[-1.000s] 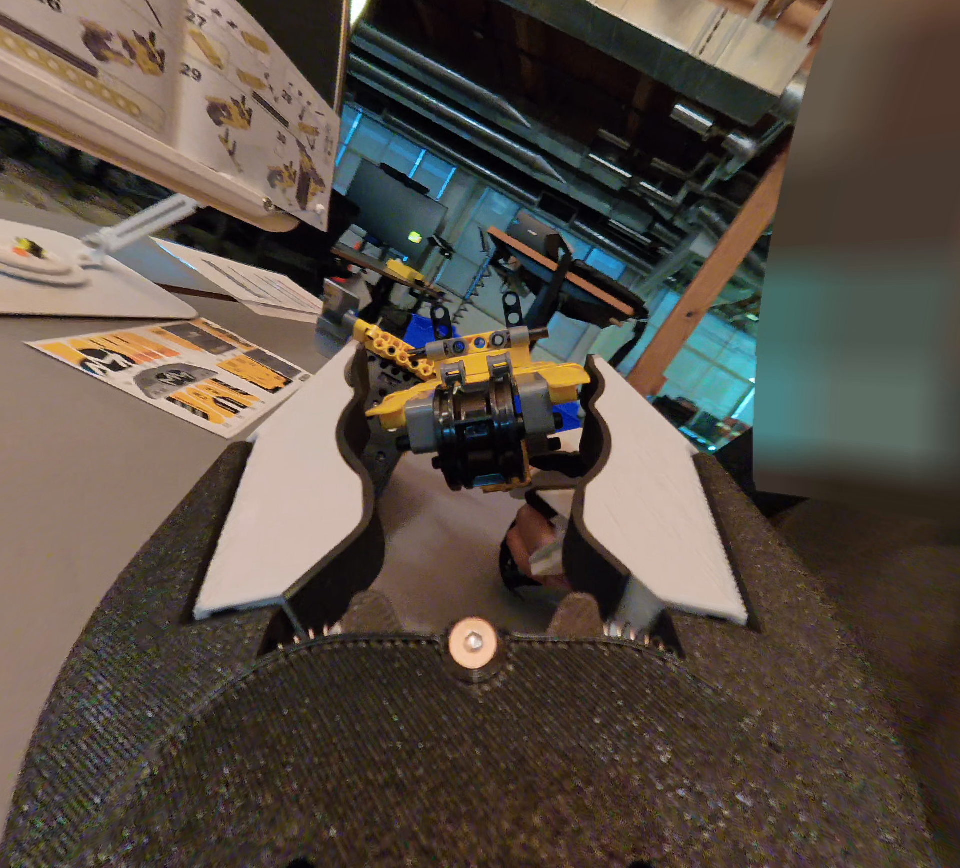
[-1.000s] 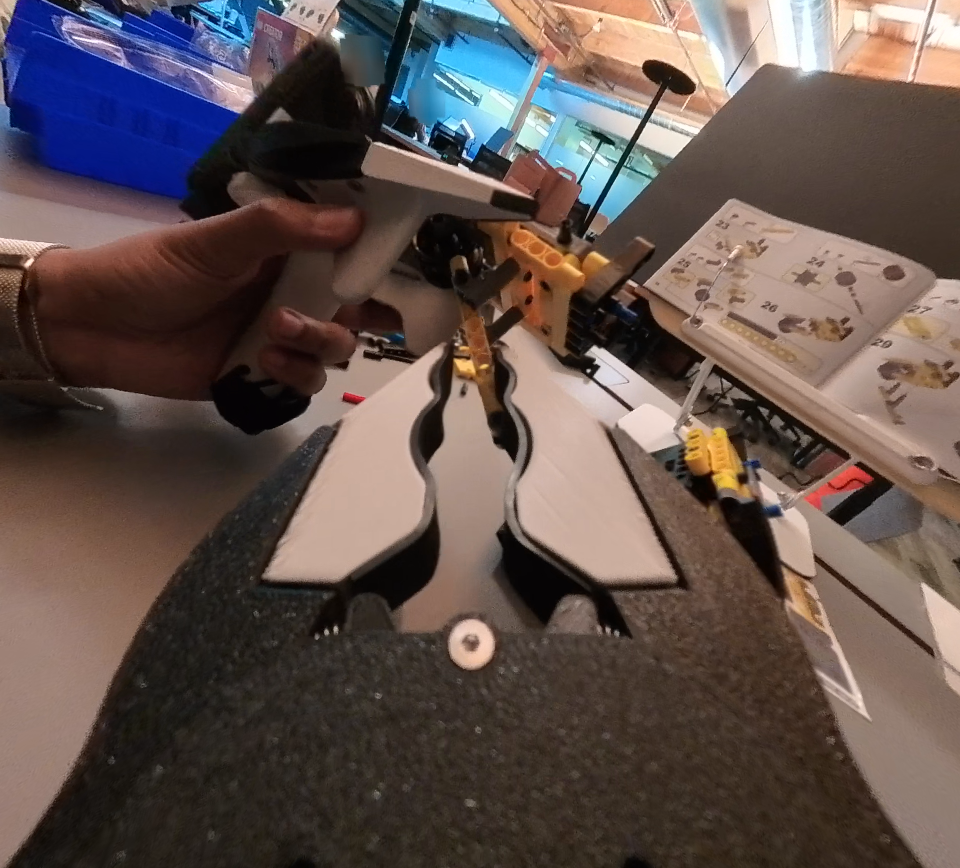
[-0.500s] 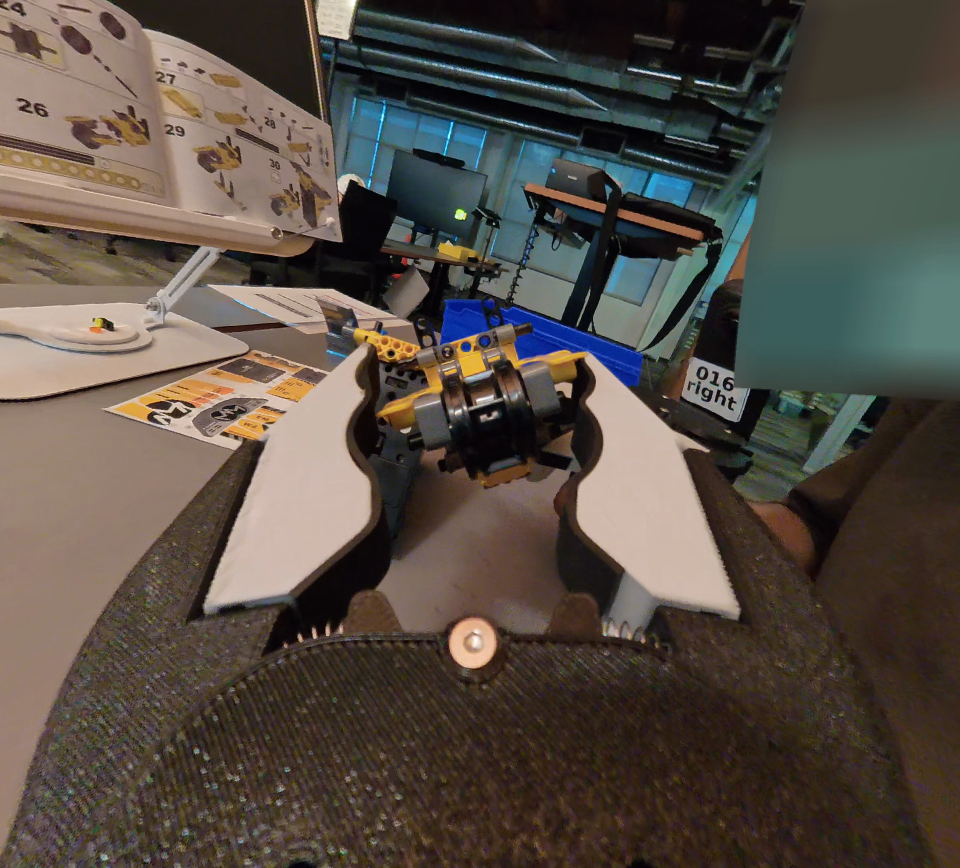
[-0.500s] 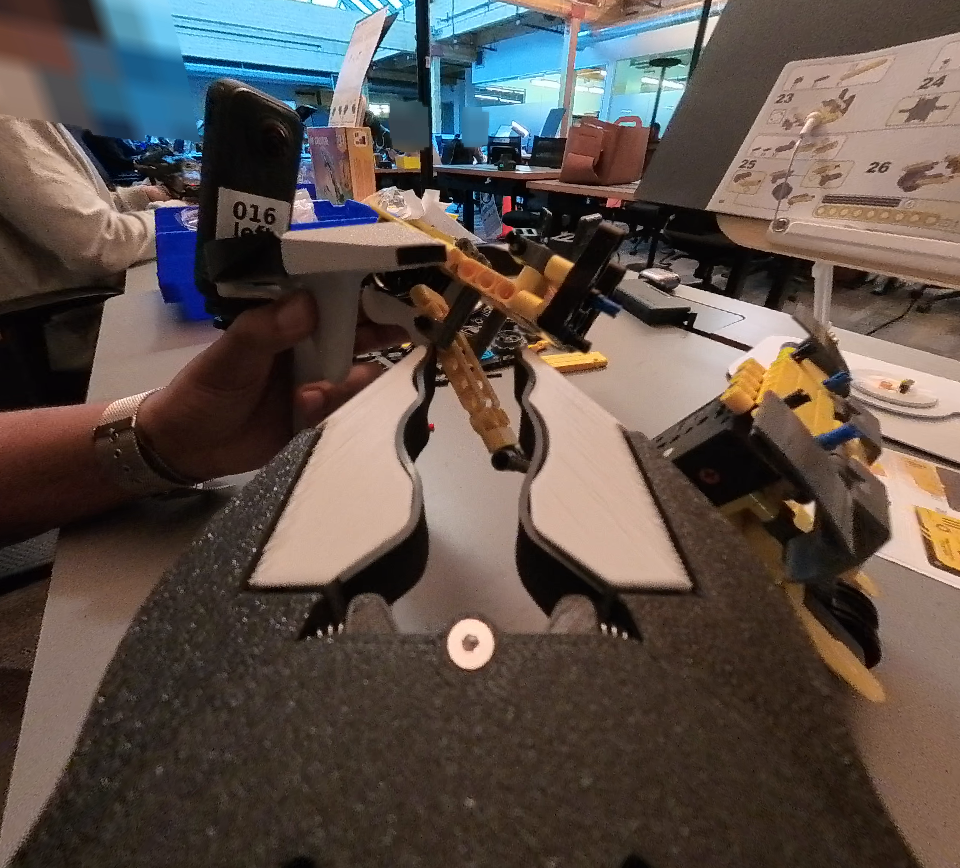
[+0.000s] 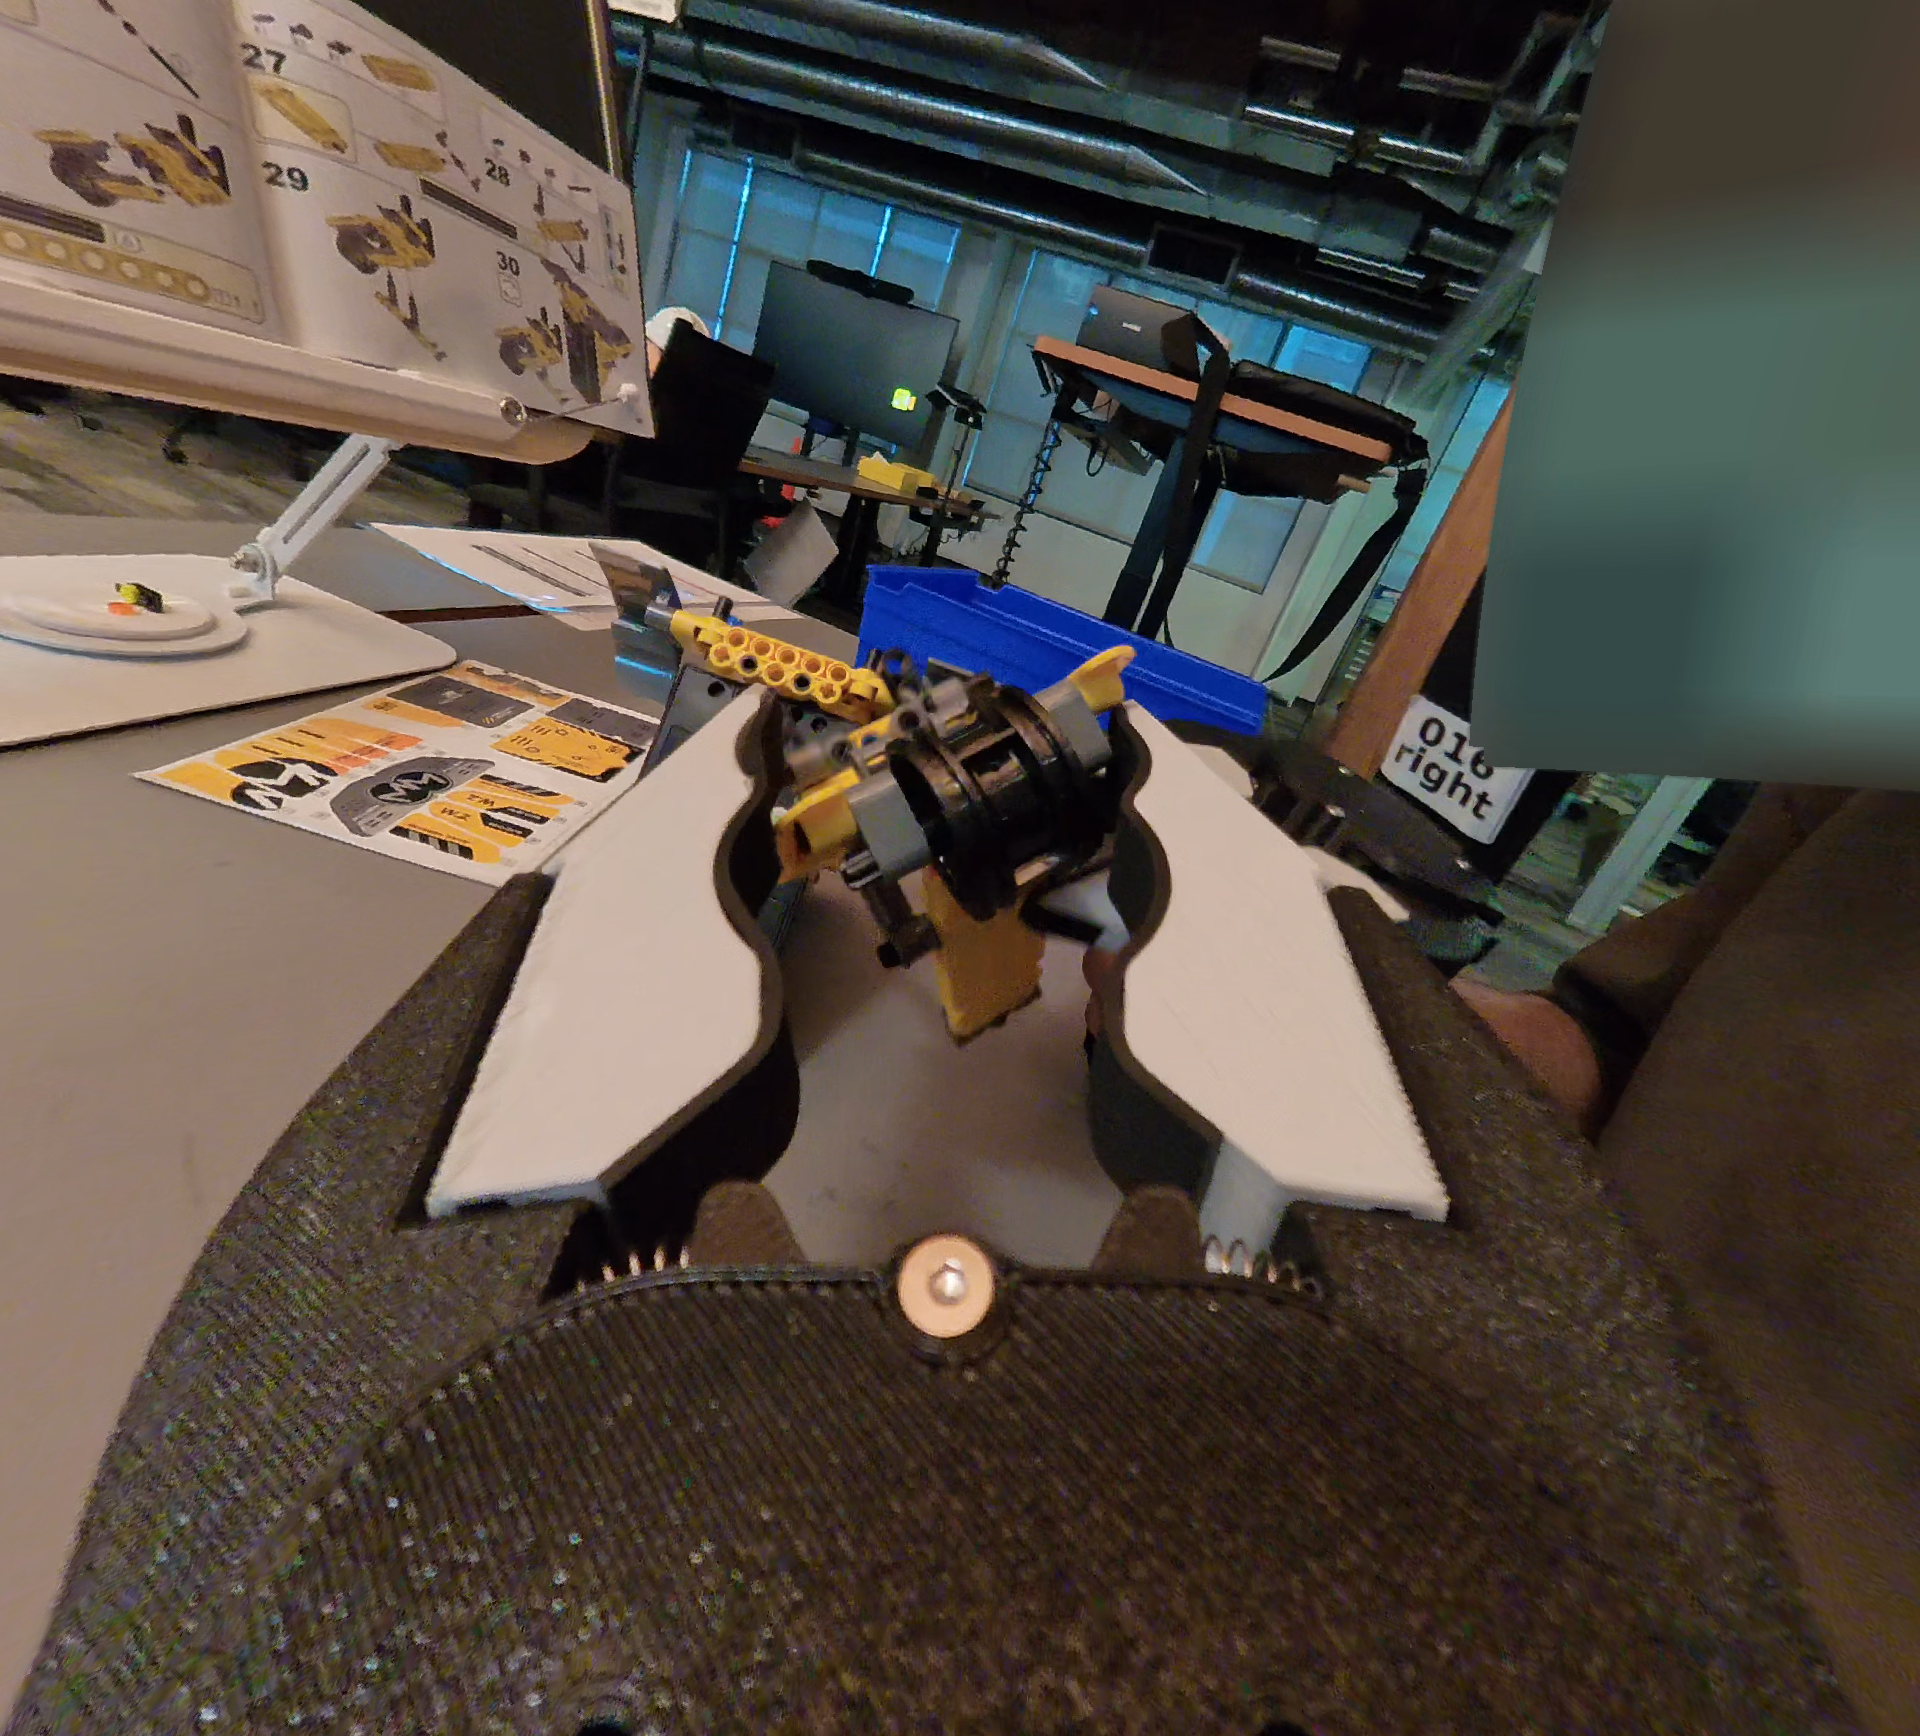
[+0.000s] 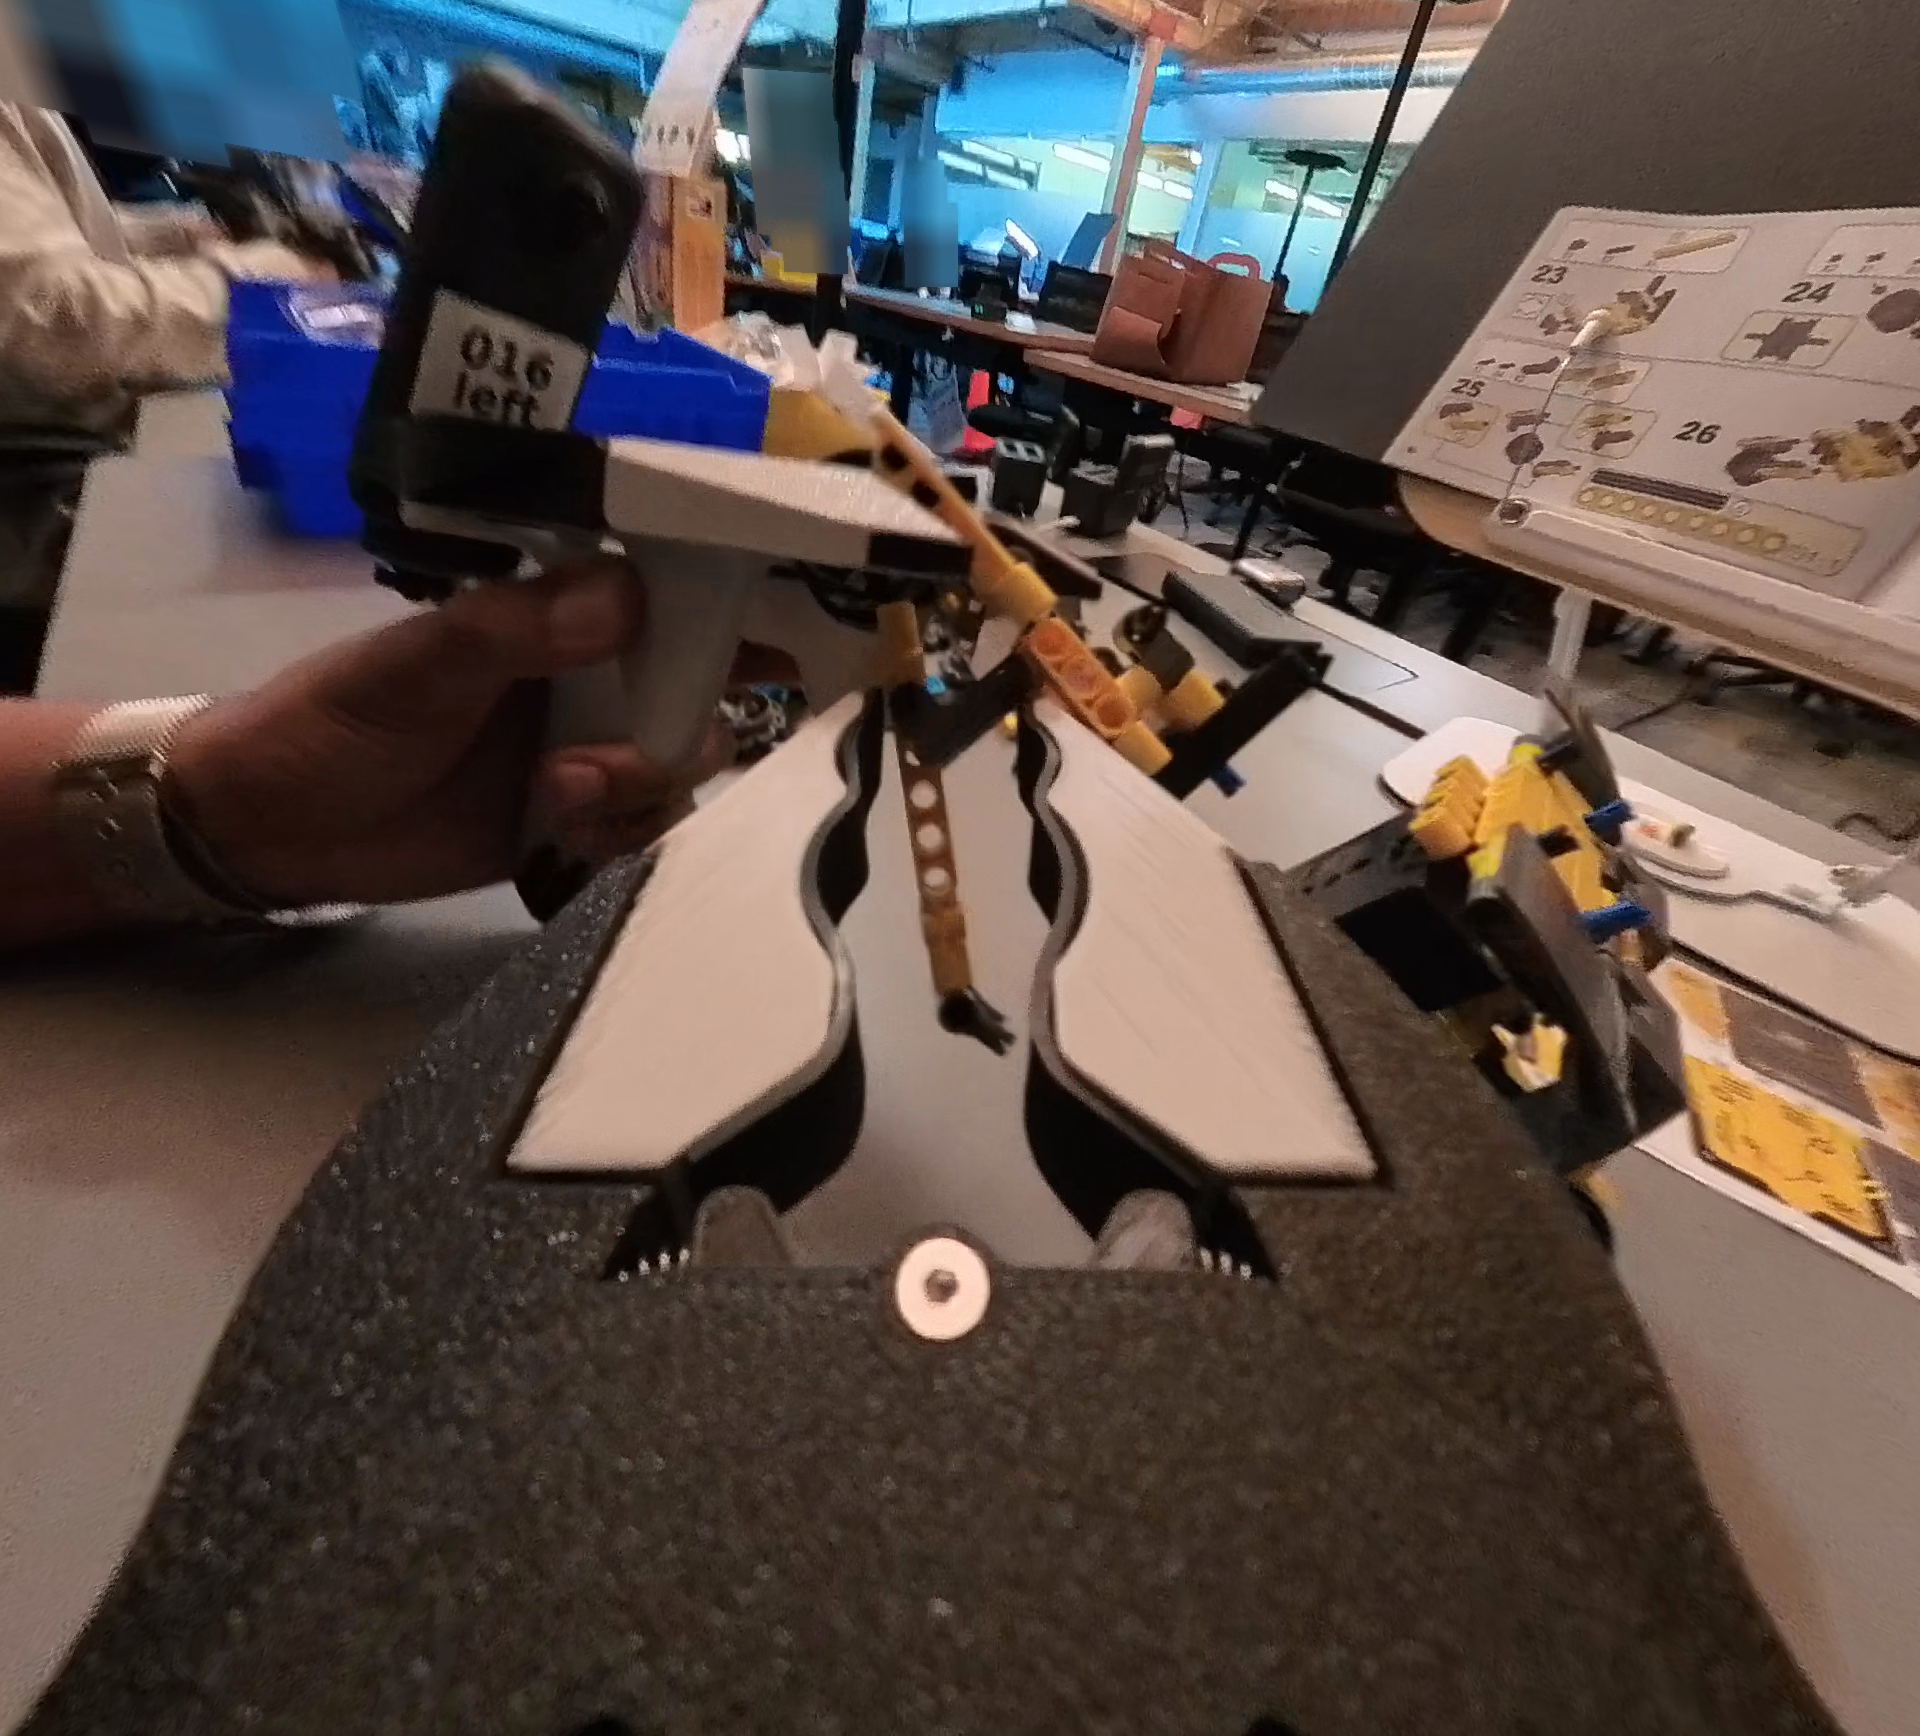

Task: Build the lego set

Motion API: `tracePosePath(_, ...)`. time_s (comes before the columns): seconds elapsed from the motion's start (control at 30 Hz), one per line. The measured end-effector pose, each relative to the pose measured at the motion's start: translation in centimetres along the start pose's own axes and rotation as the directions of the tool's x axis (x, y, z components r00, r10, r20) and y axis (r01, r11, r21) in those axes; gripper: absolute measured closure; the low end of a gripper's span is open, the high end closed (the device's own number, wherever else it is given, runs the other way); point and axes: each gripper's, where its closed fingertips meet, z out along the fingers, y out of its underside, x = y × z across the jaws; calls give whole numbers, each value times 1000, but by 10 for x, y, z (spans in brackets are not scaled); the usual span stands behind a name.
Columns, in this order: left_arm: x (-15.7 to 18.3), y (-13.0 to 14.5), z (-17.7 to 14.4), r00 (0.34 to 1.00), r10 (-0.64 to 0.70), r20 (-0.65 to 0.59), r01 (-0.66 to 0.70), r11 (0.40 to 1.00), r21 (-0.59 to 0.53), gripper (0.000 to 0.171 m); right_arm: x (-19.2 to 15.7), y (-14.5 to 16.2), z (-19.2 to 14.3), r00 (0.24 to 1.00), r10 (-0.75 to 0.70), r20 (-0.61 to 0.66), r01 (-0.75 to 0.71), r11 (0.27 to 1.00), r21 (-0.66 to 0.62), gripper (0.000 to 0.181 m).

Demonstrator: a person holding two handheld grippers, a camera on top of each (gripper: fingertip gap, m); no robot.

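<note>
Gripping brick model (image 5: 935,793); right jaws' contact unclear.

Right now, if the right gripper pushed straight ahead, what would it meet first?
The right gripper already has a thin yellow beam between its fingers; straight ahead sits the yellow-and-black brick model held by the left gripper. Depth is uncertain.

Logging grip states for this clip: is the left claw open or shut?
Shut on the yellow-and-black brick model: the left claw has both white fingers pressed against the model's sides, holding it above the grey table.
</note>
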Motion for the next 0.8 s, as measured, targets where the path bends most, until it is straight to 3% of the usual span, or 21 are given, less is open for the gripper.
tracePosePath(0.13, 2, -1, 1, 1000, 23, 4, -23, 1000, 4, 118, 1, 13, 3, 989, -138, -49, 134, 988, -75, 156)
tracePosePath(0.27, 4, -2, 1, 999, -19, -30, 19, 1000, 12, 108, -2, 8, 2, 991, -135, -26, 133, 989, -59, 170)
tracePosePath(0.47, 3, 0, 3, 998, -62, -27, 62, 998, -2, 79, 4, 4, -1, 955, -283, -89, 279, 959, -49, 172)
tracePosePath(0.6, 1, 19, 7, 985, -170, -39, 165, 981, -99, 62, 4, 10, 0, 858, -498, -125, 487, 867, -107, 171)
tracePosePath(0.67, 3, 23, 9, 977, -208, -57, 200, 973, -117, 69, -1, 12, 1, 806, -581, -115, 570, 813, -115, 171)
tracePosePath(0.73, 7, 22, 8, 976, -196, -89, 185, 976, -117, 95, -6, 15, 2, 788, -607, -101, 597, 794, -119, 172)
tracePosePath(0.8, 10, 23, 7, 979, -177, -103, 163, 978, -129, 93, -9, 14, 2, 796, -598, -92, 589, 801, -105, 173)
